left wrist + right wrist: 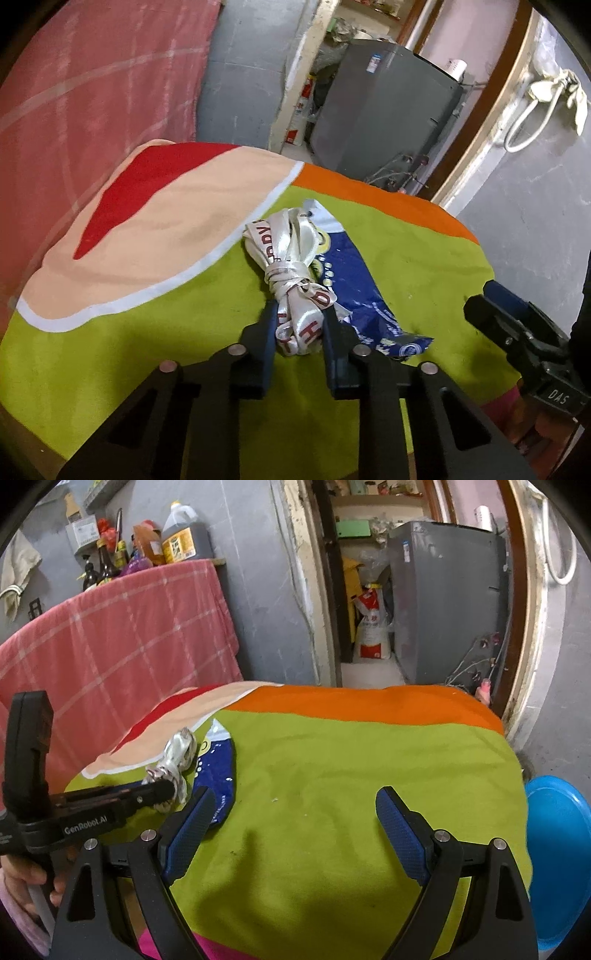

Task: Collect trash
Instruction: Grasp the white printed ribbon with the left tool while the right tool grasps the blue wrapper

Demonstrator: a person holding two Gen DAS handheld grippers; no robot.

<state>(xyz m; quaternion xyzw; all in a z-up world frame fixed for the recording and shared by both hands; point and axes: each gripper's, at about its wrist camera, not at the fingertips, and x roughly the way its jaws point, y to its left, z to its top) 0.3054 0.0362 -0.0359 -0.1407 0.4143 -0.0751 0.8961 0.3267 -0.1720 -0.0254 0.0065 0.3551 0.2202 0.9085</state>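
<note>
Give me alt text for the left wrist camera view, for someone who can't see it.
The left tongs are closed on a knotted white satin ribbon with red lettering, which lies on a blue snack wrapper on a lime-green, orange and peach blanket. The right tongs show at the right edge, and a grey appliance stands behind.

Knotted white ribbon (295,284), on blue wrapper (354,295), seemingly pinched

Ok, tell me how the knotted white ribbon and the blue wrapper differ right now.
The white ribbon is a bunched, knotted bundle with red letters; the blue wrapper lies flat and crinkled with white print. The ribbon sits between the left tongs, pressed by both fingers; the wrapper is not gripped by either tongs. The ribbon rests partly on top of the wrapper. Both lie on the green cloth.
</note>
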